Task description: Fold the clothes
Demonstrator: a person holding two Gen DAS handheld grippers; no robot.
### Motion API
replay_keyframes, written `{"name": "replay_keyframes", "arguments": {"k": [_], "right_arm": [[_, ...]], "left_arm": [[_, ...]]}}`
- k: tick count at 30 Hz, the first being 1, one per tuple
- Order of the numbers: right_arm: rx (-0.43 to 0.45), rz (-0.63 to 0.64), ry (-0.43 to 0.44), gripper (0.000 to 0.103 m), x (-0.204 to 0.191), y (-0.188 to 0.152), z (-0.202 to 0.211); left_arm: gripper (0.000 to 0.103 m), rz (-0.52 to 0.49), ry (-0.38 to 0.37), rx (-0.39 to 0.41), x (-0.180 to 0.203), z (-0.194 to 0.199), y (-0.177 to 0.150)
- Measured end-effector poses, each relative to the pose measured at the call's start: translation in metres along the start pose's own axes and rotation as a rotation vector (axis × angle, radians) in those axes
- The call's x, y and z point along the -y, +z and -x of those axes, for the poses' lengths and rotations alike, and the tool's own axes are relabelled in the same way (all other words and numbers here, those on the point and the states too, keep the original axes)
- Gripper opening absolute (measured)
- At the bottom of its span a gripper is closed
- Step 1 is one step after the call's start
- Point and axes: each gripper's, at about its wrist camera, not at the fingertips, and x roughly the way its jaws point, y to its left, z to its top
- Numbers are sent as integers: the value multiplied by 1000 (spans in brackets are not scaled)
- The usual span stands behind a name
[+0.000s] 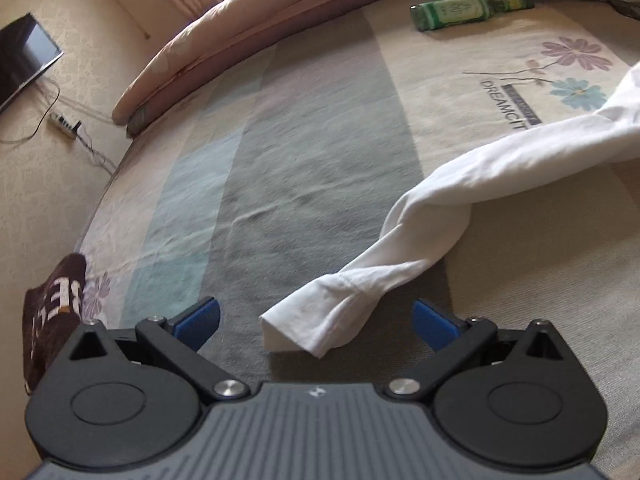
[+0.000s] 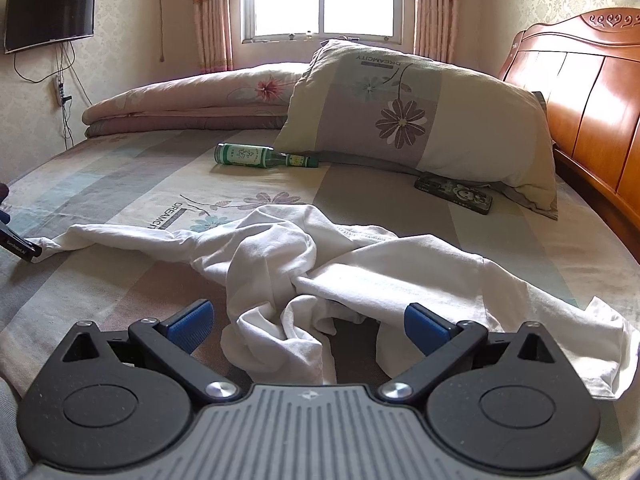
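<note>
Garment: white long-sleeved cotton shirt (image 2: 320, 256), crumpled and twisted on the striped floral bedsheet (image 2: 120, 184).
Handling: judged light, limp, non-slip; grip at cuff or hem edges.
Left gripper (image 1: 316, 322): spread wide, empty, straddling the twisted sleeve cuff (image 1: 320, 320).
Right gripper (image 2: 308, 324): released, empty, above bunched fabric.
Hidden: collar and hem buried in folds.
Nearby: green glass bottle (image 2: 256, 156), well apart.

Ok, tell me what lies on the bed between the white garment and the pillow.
In the right wrist view, a phone lies between the white garment and the pillow, partly tucked under the pillow's edge.
</note>
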Motion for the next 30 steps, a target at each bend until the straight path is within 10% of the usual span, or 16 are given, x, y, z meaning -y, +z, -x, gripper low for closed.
{"name": "replay_keyframes", "arguments": {"k": [7,18,30], "right_arm": [[-23,30,-25,103,-10,1,-3],[-70,97,-28,103,-34,1,-22],[-112,110,-14,103,-42,-10,-16]], "left_arm": [[103,-146,36,62,40,-29,5],[101,251,286,-3,-78,-67,-24],[101,141,-45,72,-45,3,-24]]}}
